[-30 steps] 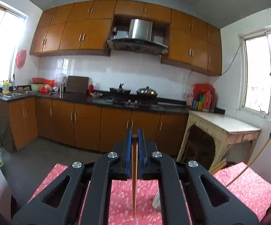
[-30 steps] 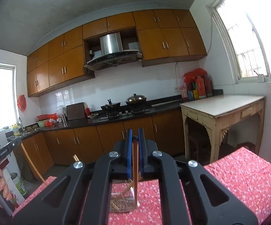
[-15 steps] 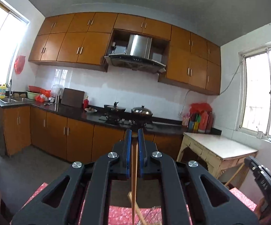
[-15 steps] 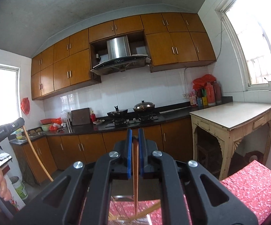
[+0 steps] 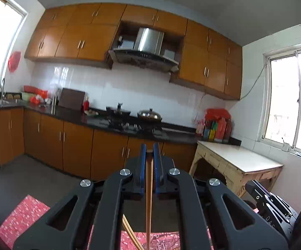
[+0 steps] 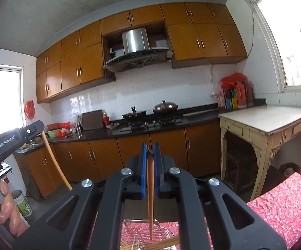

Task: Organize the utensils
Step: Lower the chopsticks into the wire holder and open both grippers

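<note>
Wooden chopsticks hang point-down so they can drop straight into the wire basket (image 6: 148, 232). The right gripper (image 6: 149, 156) pinches a chopstick (image 6: 150, 198) directly above that basket; the left gripper (image 5: 149, 156), beside it, clamps another chopstick (image 5: 148, 198) equally upright.

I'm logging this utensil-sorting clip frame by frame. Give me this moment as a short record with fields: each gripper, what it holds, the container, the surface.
left gripper: shut on a wooden chopstick, which hangs down between the blue pads
right gripper: shut on an orange chopstick, tip pointing down
container: wire basket below the right gripper, with loose chopsticks lying in it
surface: red floral tablecloth
placement: neither held chopstick released yet
</note>
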`<state>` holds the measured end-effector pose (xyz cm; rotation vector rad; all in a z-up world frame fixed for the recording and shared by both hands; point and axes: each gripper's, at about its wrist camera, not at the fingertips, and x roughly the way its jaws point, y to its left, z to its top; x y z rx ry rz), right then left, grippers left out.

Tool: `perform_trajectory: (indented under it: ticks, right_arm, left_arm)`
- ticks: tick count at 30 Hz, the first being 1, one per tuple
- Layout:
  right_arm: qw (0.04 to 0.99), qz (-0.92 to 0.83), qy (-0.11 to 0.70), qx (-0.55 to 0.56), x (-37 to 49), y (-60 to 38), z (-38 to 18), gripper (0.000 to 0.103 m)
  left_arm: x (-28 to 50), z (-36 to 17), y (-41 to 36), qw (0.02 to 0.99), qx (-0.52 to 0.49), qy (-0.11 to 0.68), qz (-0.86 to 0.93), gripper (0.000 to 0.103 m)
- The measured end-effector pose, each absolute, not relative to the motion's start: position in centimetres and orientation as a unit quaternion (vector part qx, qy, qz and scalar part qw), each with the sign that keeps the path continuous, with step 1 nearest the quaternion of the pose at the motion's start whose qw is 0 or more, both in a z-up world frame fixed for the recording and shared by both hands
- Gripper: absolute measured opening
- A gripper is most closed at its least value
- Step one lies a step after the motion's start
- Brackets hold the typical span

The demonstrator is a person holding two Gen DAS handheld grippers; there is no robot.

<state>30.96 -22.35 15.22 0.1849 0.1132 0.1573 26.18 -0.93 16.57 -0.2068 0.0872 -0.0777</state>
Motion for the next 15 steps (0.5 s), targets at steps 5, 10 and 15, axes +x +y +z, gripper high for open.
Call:
perform_trajectory:
  ticks: [5, 10, 15]
  right_arm:
    - [0.988, 0.082, 0.075, 0.104, 31.9, -22.6, 13.9, 0.007]
    - [0.987, 0.083, 0.097, 0.095, 32.8, -22.1, 12.8, 0.008]
    - [0.988, 0.063, 0.102, 0.098, 32.4, -22.7, 12.6, 0.028]
  left_arm:
    - [27.4, 15.0, -1.1, 0.990, -0.114, 0.073, -0.041, 0.007]
    - [27.7, 14.4, -1.2, 0.990, -0.104, 0.092, -0.032, 0.007]
    - [26.7, 15.2, -0.3, 0.991, -0.093, 0.090, -0.008, 0.044]
